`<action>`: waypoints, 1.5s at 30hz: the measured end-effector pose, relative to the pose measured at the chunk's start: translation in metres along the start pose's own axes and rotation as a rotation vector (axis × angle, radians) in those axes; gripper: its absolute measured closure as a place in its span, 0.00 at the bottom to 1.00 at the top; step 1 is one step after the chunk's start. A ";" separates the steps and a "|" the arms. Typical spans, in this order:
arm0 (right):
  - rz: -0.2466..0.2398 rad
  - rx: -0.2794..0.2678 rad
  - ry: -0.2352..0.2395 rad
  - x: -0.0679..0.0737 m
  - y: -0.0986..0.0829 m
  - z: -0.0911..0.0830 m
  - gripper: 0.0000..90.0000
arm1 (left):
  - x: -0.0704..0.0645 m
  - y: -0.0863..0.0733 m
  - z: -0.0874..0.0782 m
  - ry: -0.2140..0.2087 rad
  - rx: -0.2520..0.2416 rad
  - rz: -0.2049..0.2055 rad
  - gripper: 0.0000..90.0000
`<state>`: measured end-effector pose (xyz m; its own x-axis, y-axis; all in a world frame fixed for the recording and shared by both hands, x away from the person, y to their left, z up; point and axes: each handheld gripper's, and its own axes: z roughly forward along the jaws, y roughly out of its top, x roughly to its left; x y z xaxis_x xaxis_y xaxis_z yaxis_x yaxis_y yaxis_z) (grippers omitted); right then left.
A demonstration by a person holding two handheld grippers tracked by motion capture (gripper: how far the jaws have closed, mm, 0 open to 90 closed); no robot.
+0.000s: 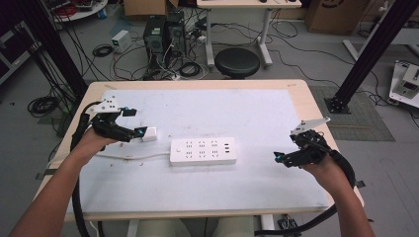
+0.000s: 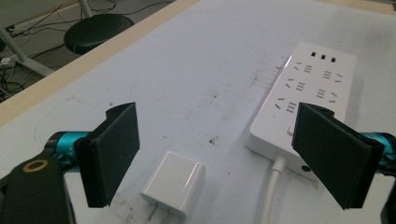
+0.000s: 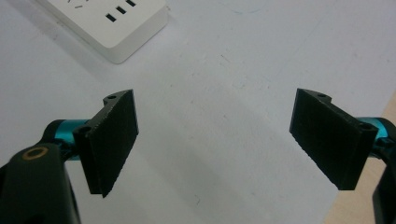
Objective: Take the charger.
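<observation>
A white power strip (image 1: 203,150) lies flat at the table's middle, its white cable (image 1: 131,158) running off to the left. A small white plug adapter (image 1: 148,134) lies on the mat just left of the strip. My left gripper (image 1: 134,122) hovers over the adapter, open, with the adapter (image 2: 173,182) on the mat between its jaws, untouched, and the strip (image 2: 306,97) beyond. My right gripper (image 1: 280,160) is open near the table's right edge, nothing between its jaws; the strip's corner (image 3: 110,23) shows at the upper left of the right gripper view.
A white mat (image 1: 212,113) covers most of the wooden table (image 1: 306,94). Beyond the far edge stand a black stool (image 1: 237,62), computer towers (image 1: 154,33) and tangled floor cables. Black frame posts (image 1: 368,54) rise at both sides.
</observation>
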<state>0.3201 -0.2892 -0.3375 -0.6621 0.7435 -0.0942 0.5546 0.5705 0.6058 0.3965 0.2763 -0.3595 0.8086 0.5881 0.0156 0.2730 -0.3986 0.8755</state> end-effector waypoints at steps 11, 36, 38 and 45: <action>-0.005 0.010 0.003 0.000 0.003 0.005 0.17 | 0.017 -0.021 0.021 -0.008 0.060 -0.069 0.17; 0.002 0.045 -0.001 -0.001 0.001 0.007 0.17 | 0.037 -0.054 0.066 -0.041 0.190 -0.016 0.17; 0.005 0.048 0.001 0.000 0.001 0.008 0.17 | 0.038 -0.055 0.068 -0.049 0.190 -0.005 0.17; 0.001 0.054 0.004 0.001 0.003 0.010 0.17 | 0.038 -0.046 0.068 -0.056 0.202 0.027 0.17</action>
<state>0.3256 -0.2835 -0.3437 -0.6635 0.7427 -0.0906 0.5816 0.5881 0.5621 0.4502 0.2695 -0.4320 0.8434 0.5372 0.0057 0.3452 -0.5500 0.7605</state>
